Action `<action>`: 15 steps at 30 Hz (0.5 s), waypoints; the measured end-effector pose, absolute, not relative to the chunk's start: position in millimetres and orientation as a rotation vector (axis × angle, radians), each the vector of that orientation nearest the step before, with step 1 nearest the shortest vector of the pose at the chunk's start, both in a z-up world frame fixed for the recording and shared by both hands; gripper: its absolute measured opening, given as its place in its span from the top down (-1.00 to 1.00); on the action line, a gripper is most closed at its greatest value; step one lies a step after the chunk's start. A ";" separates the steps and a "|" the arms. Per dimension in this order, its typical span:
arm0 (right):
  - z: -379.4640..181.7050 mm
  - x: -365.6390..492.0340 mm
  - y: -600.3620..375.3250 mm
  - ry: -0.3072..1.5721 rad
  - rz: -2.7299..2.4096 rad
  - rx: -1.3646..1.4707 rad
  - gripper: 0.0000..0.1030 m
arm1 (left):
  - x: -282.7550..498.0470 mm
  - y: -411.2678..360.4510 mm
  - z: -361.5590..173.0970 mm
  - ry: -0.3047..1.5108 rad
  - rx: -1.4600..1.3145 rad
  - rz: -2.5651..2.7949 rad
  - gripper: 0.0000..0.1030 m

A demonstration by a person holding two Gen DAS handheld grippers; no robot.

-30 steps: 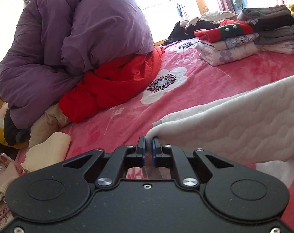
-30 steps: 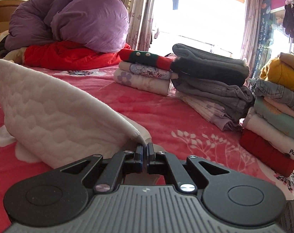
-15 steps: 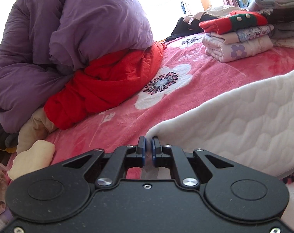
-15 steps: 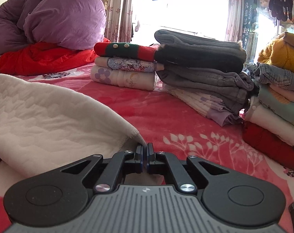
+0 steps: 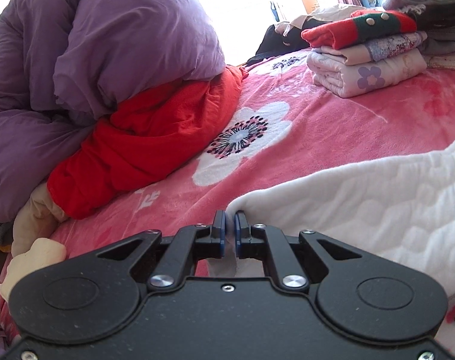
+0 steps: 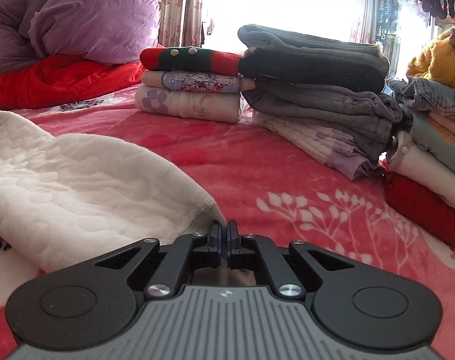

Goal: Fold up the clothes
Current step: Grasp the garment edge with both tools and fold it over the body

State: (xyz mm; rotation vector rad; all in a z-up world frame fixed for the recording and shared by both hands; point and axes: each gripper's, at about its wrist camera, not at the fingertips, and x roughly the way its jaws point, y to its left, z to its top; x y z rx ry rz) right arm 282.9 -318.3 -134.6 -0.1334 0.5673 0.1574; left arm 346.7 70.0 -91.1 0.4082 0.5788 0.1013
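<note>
A white quilted garment (image 5: 362,204) lies stretched over the pink flowered bedspread (image 5: 332,132). My left gripper (image 5: 230,220) is shut on its left corner, low over the bed. In the right wrist view the same white garment (image 6: 77,180) spreads to the left, and my right gripper (image 6: 223,229) is shut on its right corner, close to the bedspread (image 6: 257,162). The cloth sags between the two grippers and rests on the bed.
A purple duvet (image 5: 92,45) sits on a red blanket (image 5: 143,144) at the left. Folded stacks stand behind: red-green sweater pile (image 6: 191,84), grey trousers pile (image 6: 317,75), and a mixed pile (image 6: 431,126) at the right. Beige clothes (image 5: 35,252) lie at the bed's left edge.
Both grippers have moved down and forward with the white garment, which has sunk from a raised, taut sheet to lying low and flat on the bed.
</note>
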 end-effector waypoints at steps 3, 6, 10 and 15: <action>-134.8 283.4 -319.0 0.567 0.157 -0.125 0.94 | 349.8 73.8 -94.7 0.591 0.403 0.107 0.90; -135.0 283.8 -319.6 0.567 0.150 -0.122 0.94 | 351.8 78.0 -97.4 0.604 0.388 0.110 0.90; -137.7 286.3 -319.4 0.585 0.143 -0.112 0.93 | 354.2 80.1 -104.0 0.627 0.368 0.061 0.81; -138.2 284.4 -313.7 0.576 0.143 -0.134 0.86 | 338.2 119.4 -81.3 0.581 0.190 0.220 0.27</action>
